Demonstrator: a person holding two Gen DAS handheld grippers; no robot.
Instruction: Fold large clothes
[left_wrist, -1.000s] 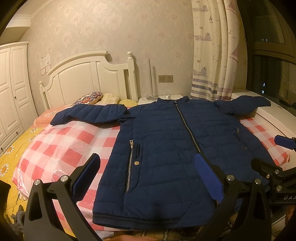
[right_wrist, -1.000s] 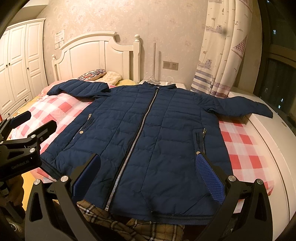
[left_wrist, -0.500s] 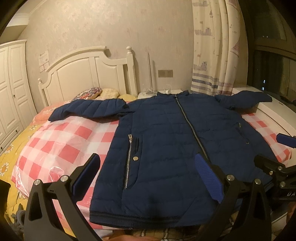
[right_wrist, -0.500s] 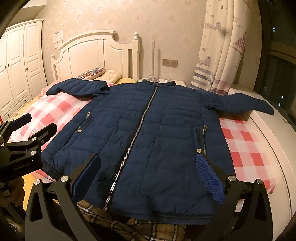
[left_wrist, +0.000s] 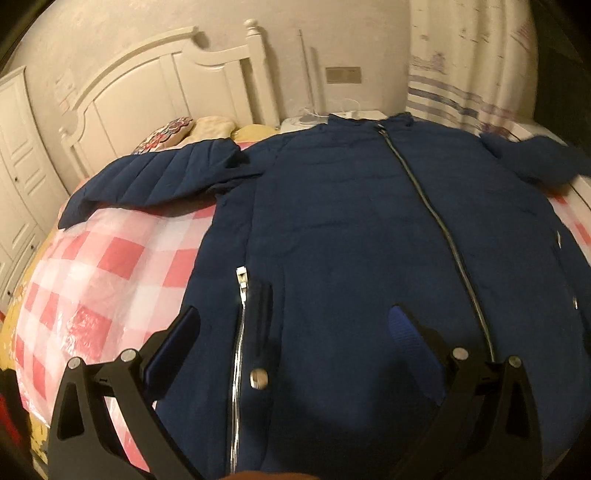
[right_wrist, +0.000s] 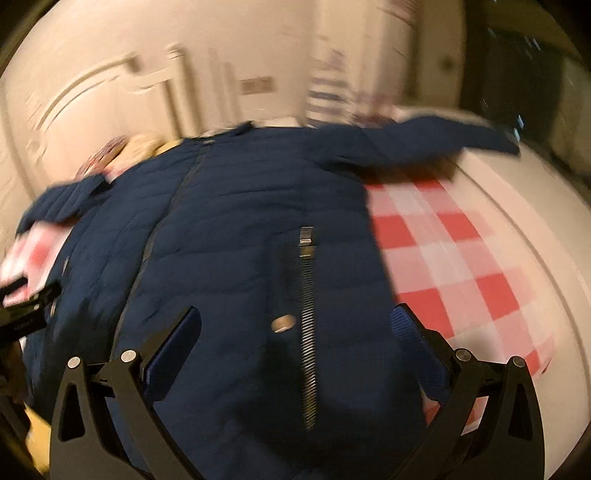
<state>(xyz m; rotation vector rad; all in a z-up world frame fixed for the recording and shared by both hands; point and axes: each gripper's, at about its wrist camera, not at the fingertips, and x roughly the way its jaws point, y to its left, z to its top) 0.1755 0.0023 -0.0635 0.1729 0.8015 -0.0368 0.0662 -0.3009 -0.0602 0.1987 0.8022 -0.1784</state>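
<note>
Through my left wrist camera, the navy quilted puffer jacket (left_wrist: 351, 240) lies face up and zipped on the red-and-white checked bedspread (left_wrist: 96, 280), collar toward the white headboard (left_wrist: 166, 85), 1 sleeve (left_wrist: 155, 177) stretched out over the checks. My left gripper (left_wrist: 293, 330) hangs over the jacket's lower front with its jaws spread wide and nothing between them; the pocket zipper (left_wrist: 240, 332) and a metal snap (left_wrist: 258, 378) sit in the gap. From my right wrist camera, blurred, the same jacket (right_wrist: 240, 229) fills the bed, its other sleeve (right_wrist: 424, 140) reaching toward the far edge. My right gripper (right_wrist: 295, 328) is likewise wide open and empty above a second pocket zipper (right_wrist: 308, 332) and snap (right_wrist: 282, 323). I judge the jacket light but bulky, soft and springy, with a smooth shell likely to slip, so I would pinch a generous bite at the cuffs or the ribbed hem rather than the flat padded panels.
</note>
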